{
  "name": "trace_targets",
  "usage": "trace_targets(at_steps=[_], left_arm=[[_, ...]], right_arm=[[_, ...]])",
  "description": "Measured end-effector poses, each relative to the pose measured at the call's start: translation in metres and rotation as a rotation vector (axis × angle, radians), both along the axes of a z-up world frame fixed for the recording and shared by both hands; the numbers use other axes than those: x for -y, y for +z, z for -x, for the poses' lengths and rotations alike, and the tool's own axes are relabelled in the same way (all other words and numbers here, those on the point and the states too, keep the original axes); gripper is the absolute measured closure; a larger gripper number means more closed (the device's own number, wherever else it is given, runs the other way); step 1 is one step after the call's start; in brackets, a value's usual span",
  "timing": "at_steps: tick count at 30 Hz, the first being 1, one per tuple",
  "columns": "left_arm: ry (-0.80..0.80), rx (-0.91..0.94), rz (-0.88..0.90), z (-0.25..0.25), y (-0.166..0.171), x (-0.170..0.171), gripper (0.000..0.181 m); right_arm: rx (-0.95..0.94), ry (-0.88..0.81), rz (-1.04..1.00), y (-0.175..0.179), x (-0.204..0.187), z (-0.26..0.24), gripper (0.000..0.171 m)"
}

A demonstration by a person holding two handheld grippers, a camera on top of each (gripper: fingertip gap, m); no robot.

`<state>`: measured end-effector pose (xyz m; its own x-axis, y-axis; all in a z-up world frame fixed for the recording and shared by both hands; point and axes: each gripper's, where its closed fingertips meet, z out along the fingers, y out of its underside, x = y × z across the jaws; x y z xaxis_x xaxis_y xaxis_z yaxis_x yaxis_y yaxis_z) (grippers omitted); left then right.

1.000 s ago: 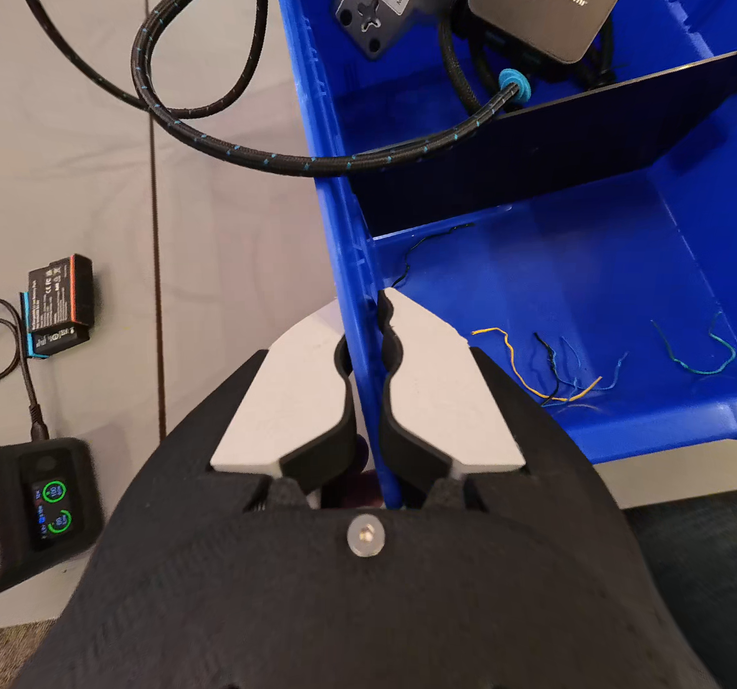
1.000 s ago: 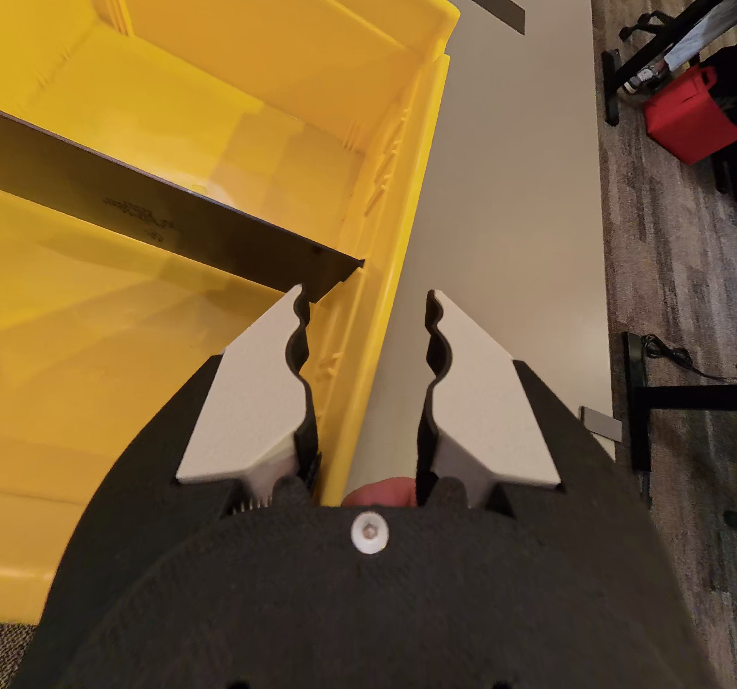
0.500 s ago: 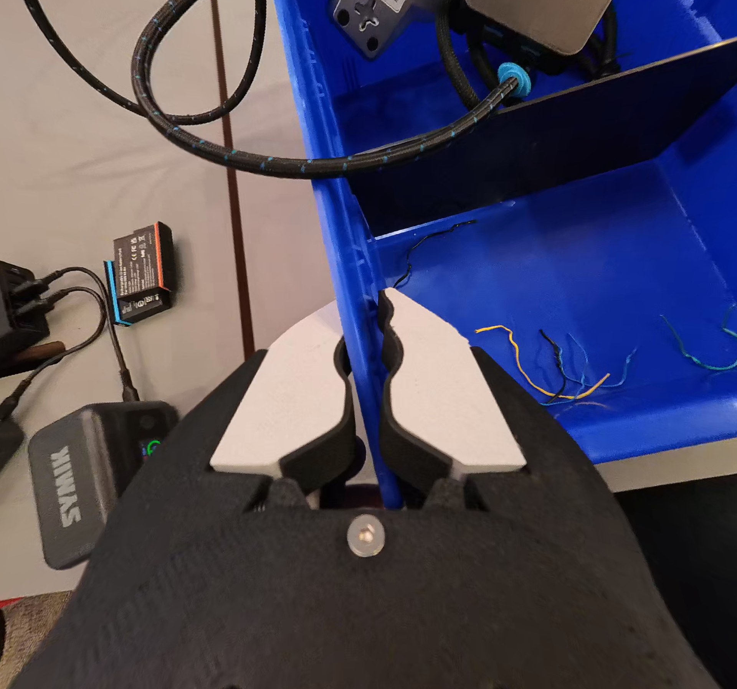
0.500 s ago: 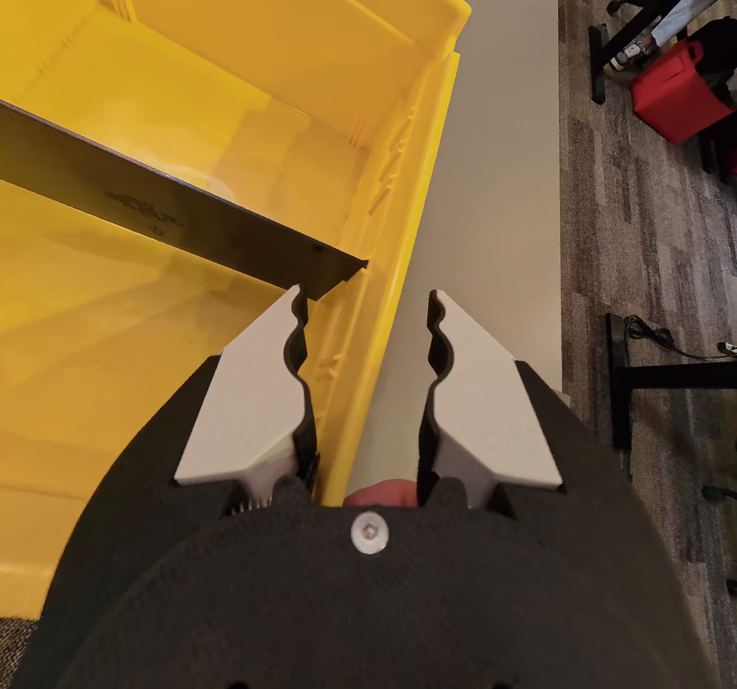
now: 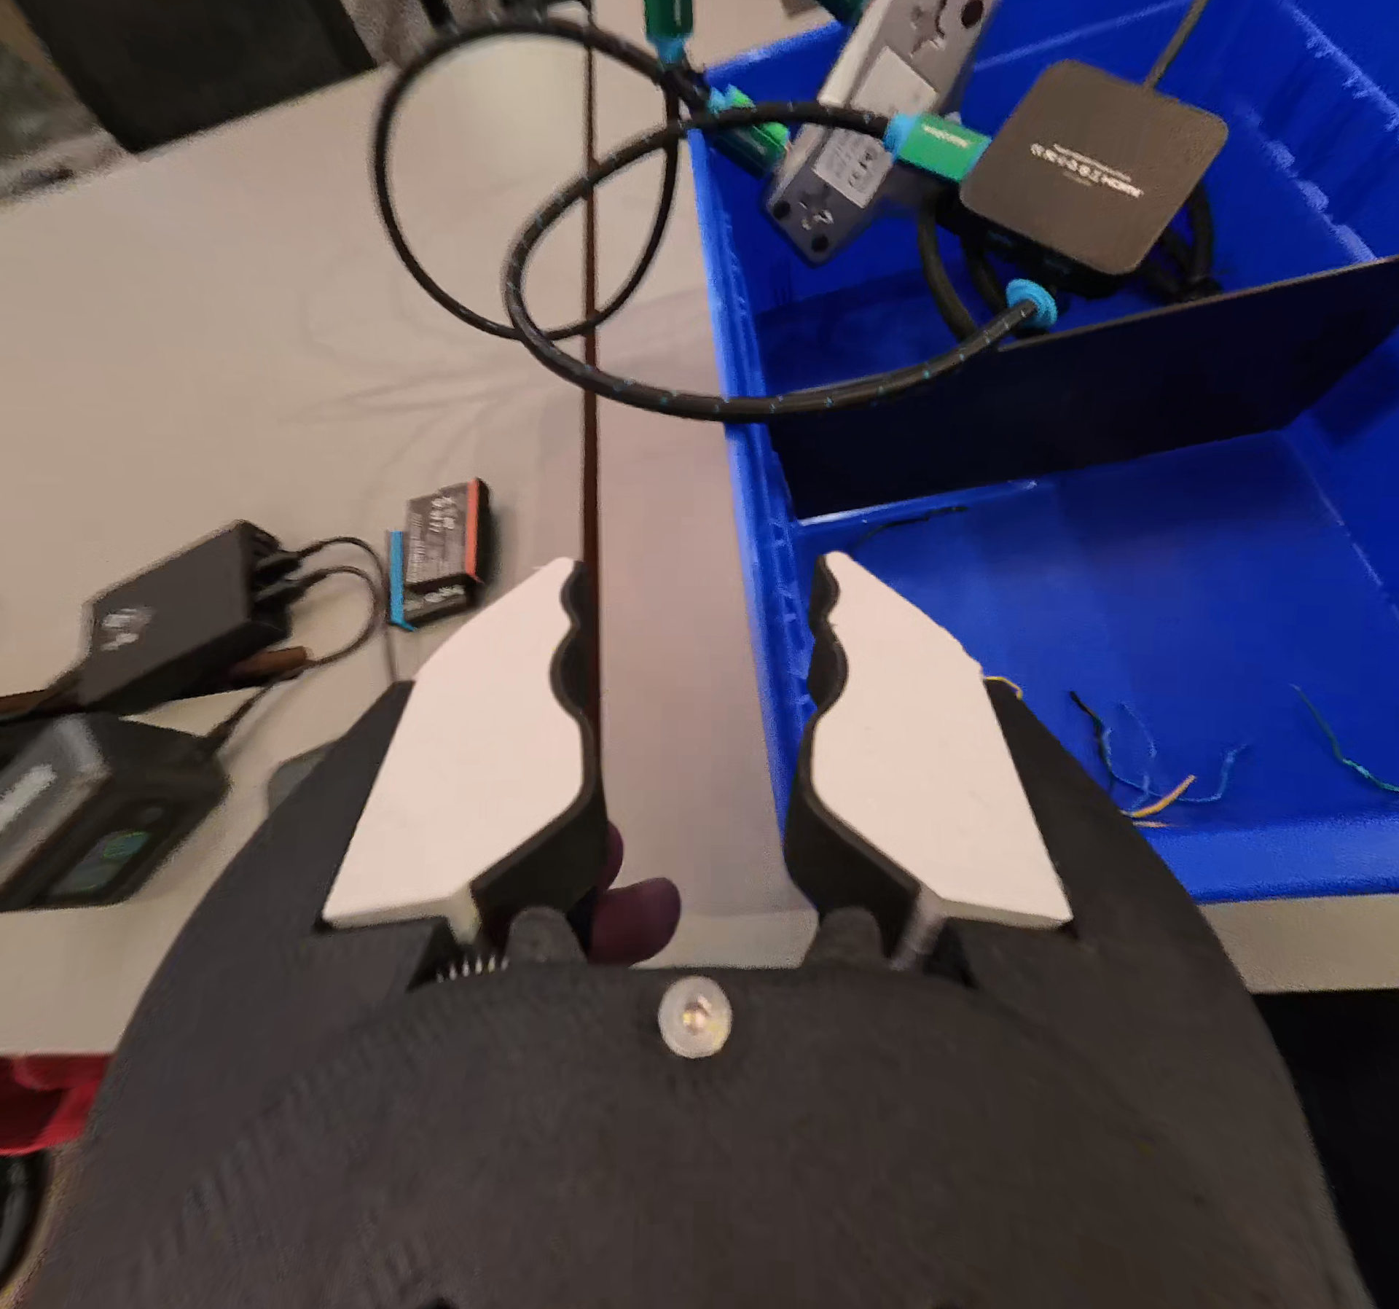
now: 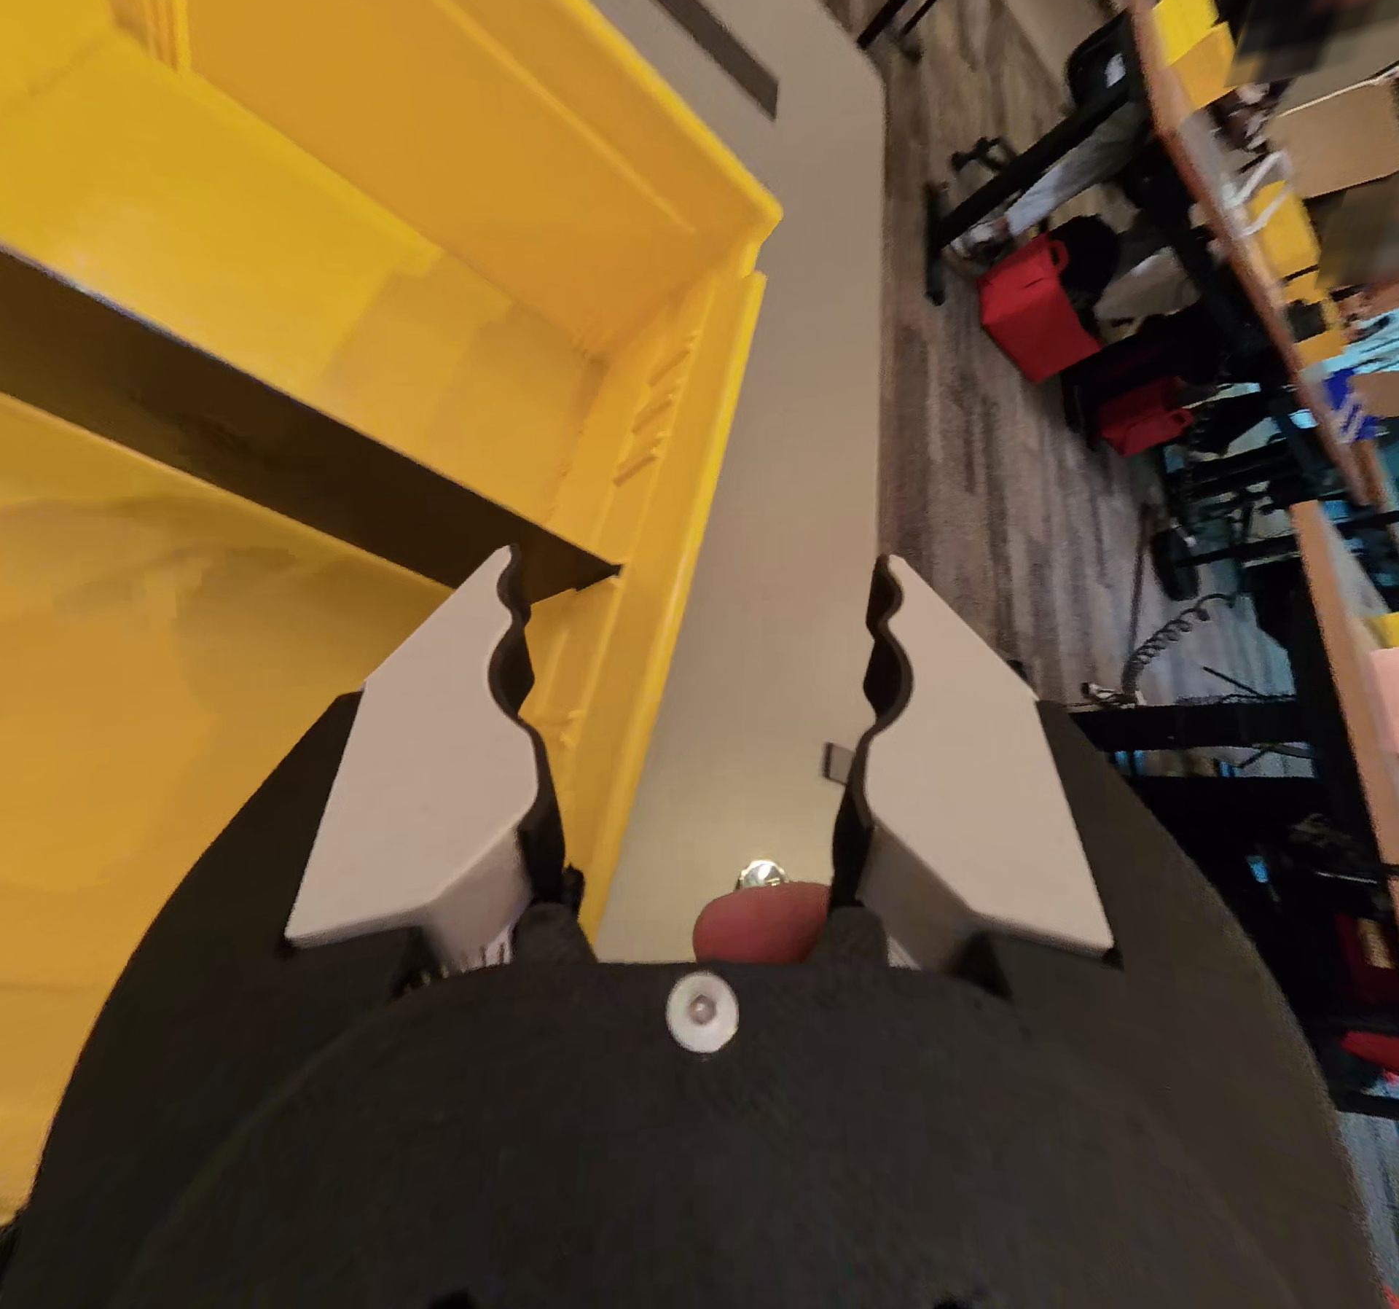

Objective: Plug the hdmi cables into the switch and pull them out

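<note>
A: How far along is the job?

B: Barely begun, I'd judge. The left gripper (image 5: 700,576) has its jaws wide apart with nothing between them, straddling the near stretch of the blue bin (image 5: 757,553)'s left wall. The right gripper (image 6: 696,576) is also wide open and empty, over the right wall of a yellow bin (image 6: 681,515).

A: And the switch?

B: In the blue bin's far compartment, behind the black divider (image 5: 1098,379): a silver-grey slab, the HDMI switch (image 5: 886,106), propped on end, beside a flat dark square box (image 5: 1090,159) with rounded corners. Several green plugs (image 5: 931,144) cluster around them; whether each is fully seated, I cannot tell.

A: The cables?

B: A braided black cable (image 5: 606,379) flecked with blue loops out over the bin's left wall onto the pale table (image 5: 227,334). It looks stiff and springy.

A: What's left?

B: Everything, as far as I can tell: reaching in, gripping a plug, then the plugging and pulling. The bin's near compartment holds only thin wire scraps (image 5: 1135,780). The bin walls look hard, glossy plastic; the fingers are matte with scalloped inner edges.
</note>
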<state>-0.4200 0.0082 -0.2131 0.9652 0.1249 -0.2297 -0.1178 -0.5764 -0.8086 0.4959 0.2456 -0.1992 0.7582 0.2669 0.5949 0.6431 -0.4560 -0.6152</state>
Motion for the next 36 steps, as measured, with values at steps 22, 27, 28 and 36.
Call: trace_targets(at_steps=[22,27,28,36], left_arm=[[-0.838,0.172,-0.324,-0.377,0.083,-0.104,0.119],[-0.775,0.314,-0.321,-0.381,0.061,-0.112,0.122],[-0.766,0.301,-0.314,-0.379,0.055,-0.114,0.122],[-0.673,0.329,-0.219,-0.376,0.023,-0.124,0.118]], right_arm=[[-0.521,0.877,0.006,0.101,0.115,0.449,0.089],[-0.797,0.813,0.104,0.092,0.107,0.490,0.090],[-0.845,0.783,0.112,0.089,0.101,0.495,0.090],[-0.938,0.549,0.078,0.031,0.075,0.496,0.086]])
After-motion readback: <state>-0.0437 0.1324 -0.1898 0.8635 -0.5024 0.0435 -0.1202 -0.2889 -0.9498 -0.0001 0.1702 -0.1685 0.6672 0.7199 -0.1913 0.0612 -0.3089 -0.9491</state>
